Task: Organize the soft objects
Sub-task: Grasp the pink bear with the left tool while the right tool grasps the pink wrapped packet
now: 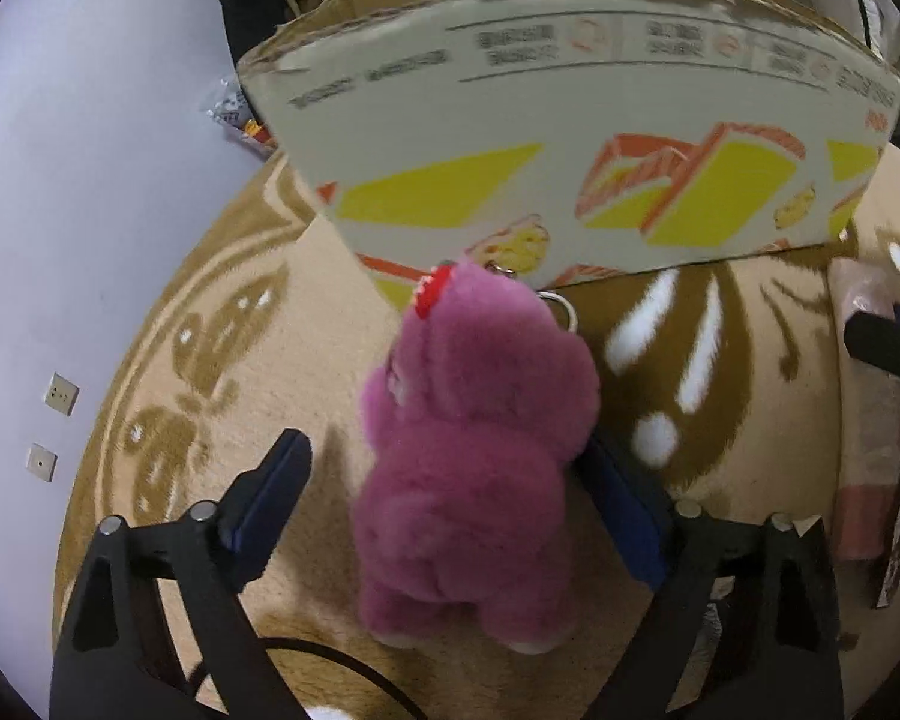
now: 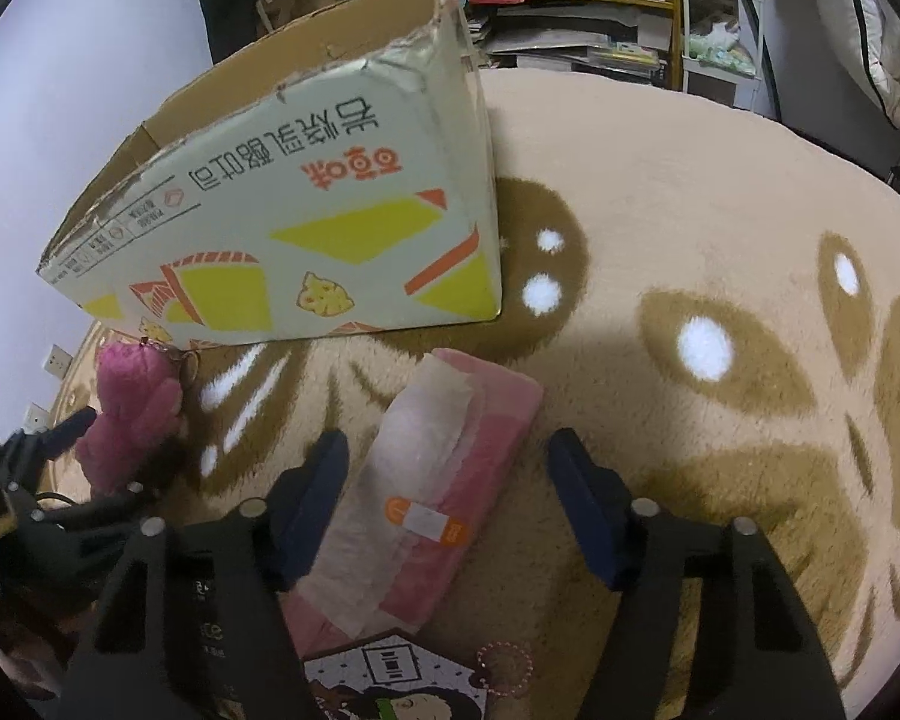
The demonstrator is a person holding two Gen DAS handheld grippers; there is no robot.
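Pink fluffy plush bear upright on rug, pink folded towel wrapped; both jaws open, straddling.

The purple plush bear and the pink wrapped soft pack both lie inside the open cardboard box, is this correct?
Not correct. The purple plush bear and the pink wrapped soft pack both lie on the beige patterned rug, in front of the open cardboard box. The right wrist view shows it.

Your left wrist camera looks steeply down along its gripper, close over the rug, facing the printed side of the cardboard box. Your right wrist camera tilts down the same way over its own gripper, just beside, a bit farther from the box. Both views share the box, the rug, the purple plush toy and the pink packet.
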